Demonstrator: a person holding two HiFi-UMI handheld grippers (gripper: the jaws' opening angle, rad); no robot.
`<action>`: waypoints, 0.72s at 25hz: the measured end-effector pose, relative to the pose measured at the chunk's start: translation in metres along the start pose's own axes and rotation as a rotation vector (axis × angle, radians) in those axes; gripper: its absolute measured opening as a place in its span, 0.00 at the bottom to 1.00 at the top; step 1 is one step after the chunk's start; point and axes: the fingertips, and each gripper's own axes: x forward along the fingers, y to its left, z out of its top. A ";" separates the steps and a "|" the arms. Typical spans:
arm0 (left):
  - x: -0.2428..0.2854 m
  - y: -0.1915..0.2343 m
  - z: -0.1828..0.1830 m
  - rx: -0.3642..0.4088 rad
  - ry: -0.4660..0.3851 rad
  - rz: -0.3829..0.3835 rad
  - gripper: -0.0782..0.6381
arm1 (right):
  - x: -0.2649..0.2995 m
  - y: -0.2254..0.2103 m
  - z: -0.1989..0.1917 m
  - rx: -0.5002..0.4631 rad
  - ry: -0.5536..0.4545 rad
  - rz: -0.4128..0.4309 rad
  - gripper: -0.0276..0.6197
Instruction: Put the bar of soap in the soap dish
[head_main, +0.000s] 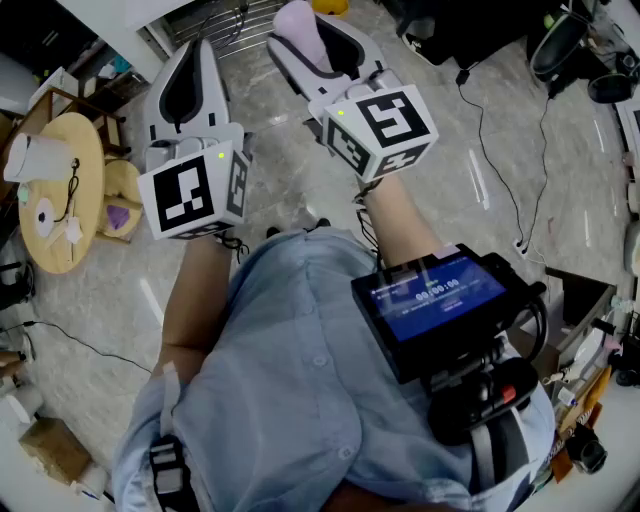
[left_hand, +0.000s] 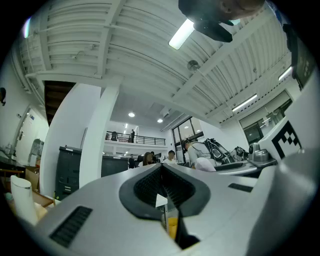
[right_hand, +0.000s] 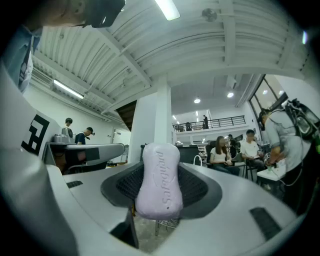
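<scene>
A pale lilac bar of soap (right_hand: 161, 182) with embossed lettering stands upright between the dark pads of my right gripper (right_hand: 161, 170), which is shut on it. From the head view, the soap (head_main: 298, 28) sticks out of the right gripper (head_main: 318, 48), raised in front of the person's chest. My left gripper (head_main: 190, 88) is held up beside it, to the left. Its jaws (left_hand: 162, 192) are shut with nothing between them. Both grippers point out into the room, well above the floor. No soap dish is clearly visible in any view.
A round wooden table (head_main: 62, 210) with a white cylinder (head_main: 30, 157) stands at the left, with a yellowish seat (head_main: 122, 200) beside it. Cables (head_main: 500, 170) run over the marble floor at the right. Seated people (right_hand: 235, 152) and a white column (right_hand: 162, 117) lie ahead.
</scene>
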 end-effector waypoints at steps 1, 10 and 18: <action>0.000 0.000 0.000 0.001 0.000 0.001 0.12 | 0.000 0.000 0.000 -0.001 -0.001 0.001 0.37; -0.002 -0.003 -0.001 0.004 0.003 0.005 0.12 | -0.004 0.001 0.000 -0.005 -0.001 0.007 0.37; 0.005 -0.022 -0.003 0.009 0.008 0.007 0.12 | -0.018 -0.015 -0.002 0.009 -0.006 0.003 0.37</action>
